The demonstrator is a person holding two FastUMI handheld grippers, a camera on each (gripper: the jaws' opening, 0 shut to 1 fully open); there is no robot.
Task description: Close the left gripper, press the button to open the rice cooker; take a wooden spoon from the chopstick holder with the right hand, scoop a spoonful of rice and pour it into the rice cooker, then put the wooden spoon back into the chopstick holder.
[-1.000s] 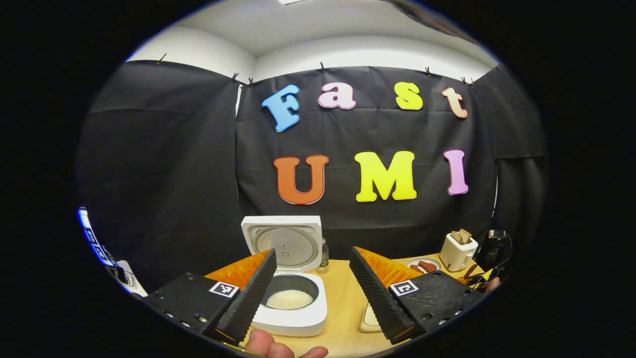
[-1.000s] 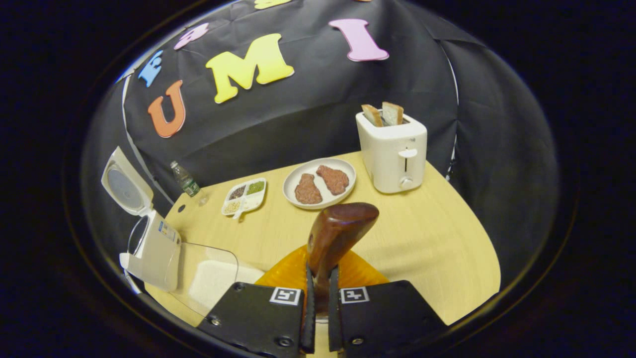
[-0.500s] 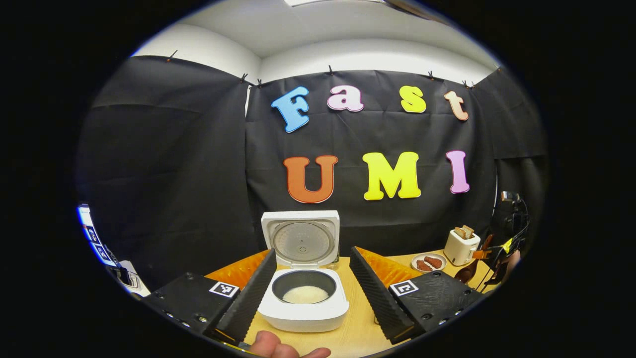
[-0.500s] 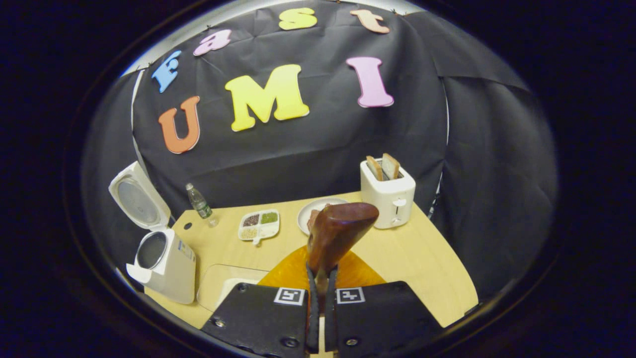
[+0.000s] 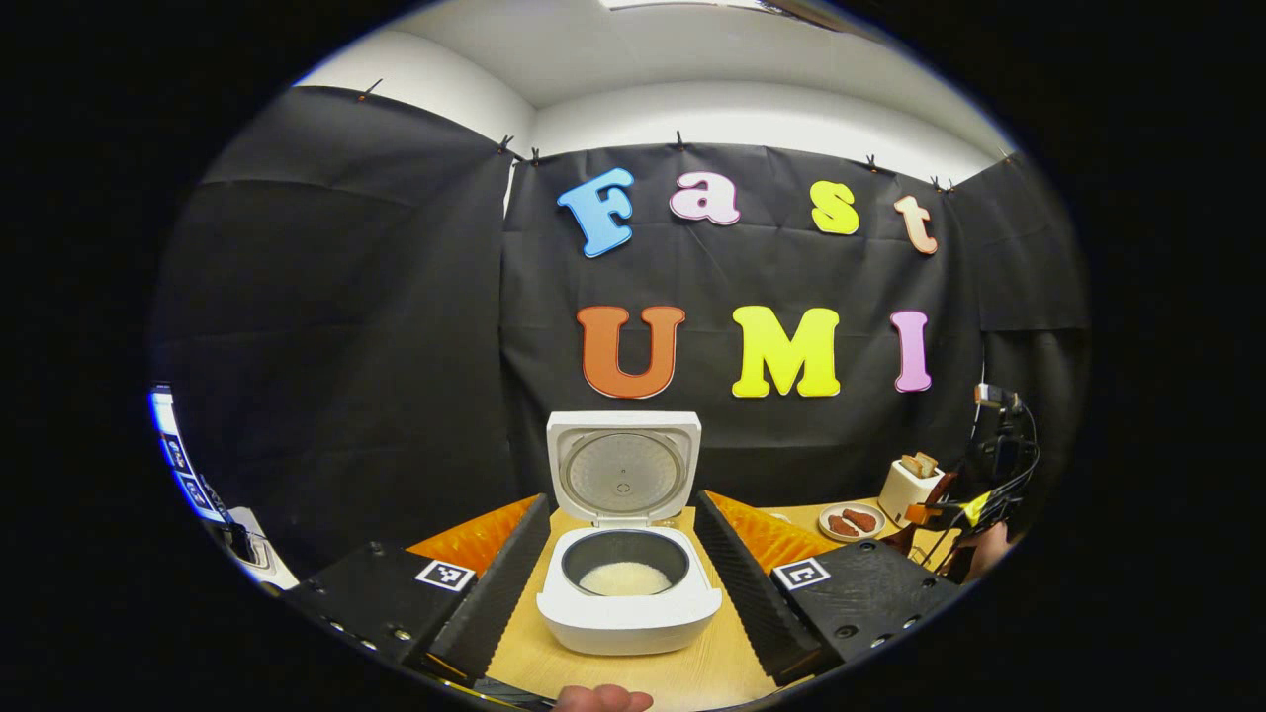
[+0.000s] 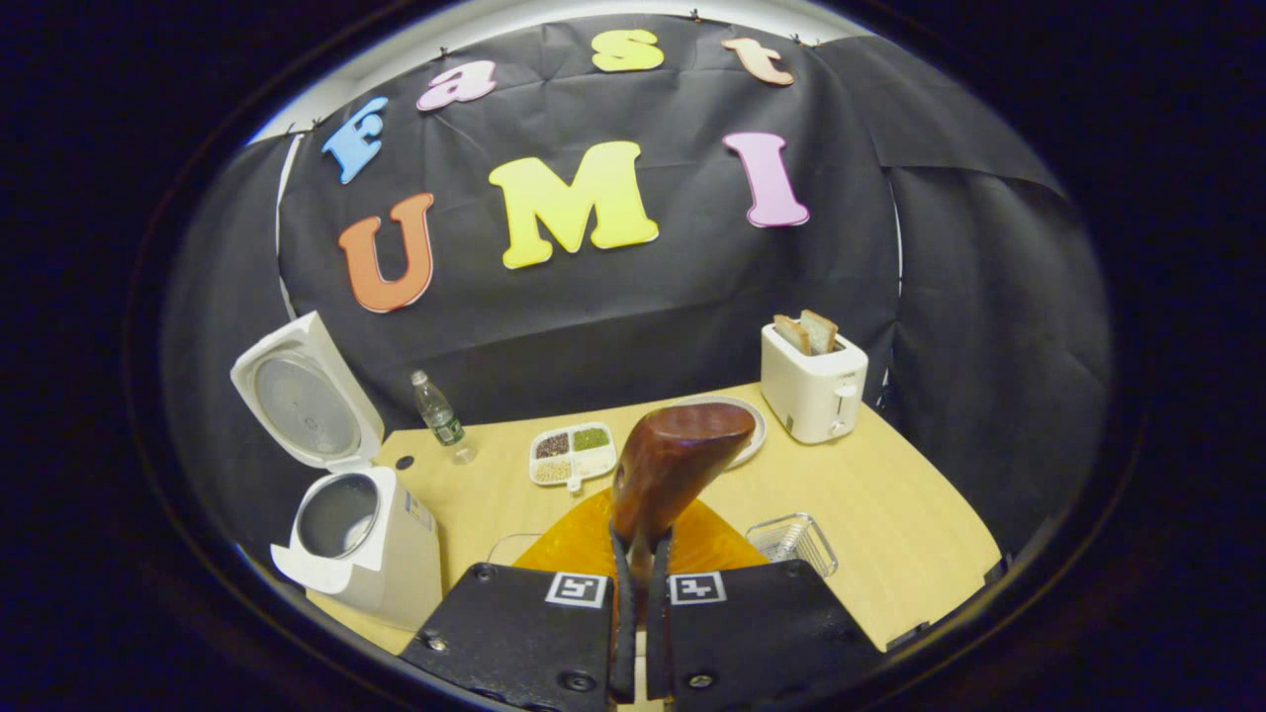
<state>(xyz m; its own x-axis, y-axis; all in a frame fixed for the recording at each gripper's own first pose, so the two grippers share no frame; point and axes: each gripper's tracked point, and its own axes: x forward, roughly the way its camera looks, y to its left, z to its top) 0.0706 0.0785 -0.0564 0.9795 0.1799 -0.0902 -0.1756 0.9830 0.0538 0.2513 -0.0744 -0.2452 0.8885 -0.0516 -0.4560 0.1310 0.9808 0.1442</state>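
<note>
Progress: rice cooker lid stands open and white rice lies in its pot, so the pour looks done; returning the spoon is left
Right gripper: jaws clamped on the wooden spoon, held above the counter's near edge
Left gripper: jaws apart, empty, either side of the cooker
Wire basket: near edge, looks empty, possibly the chopstick holder
Divided tray: grains, mid-counter
</note>
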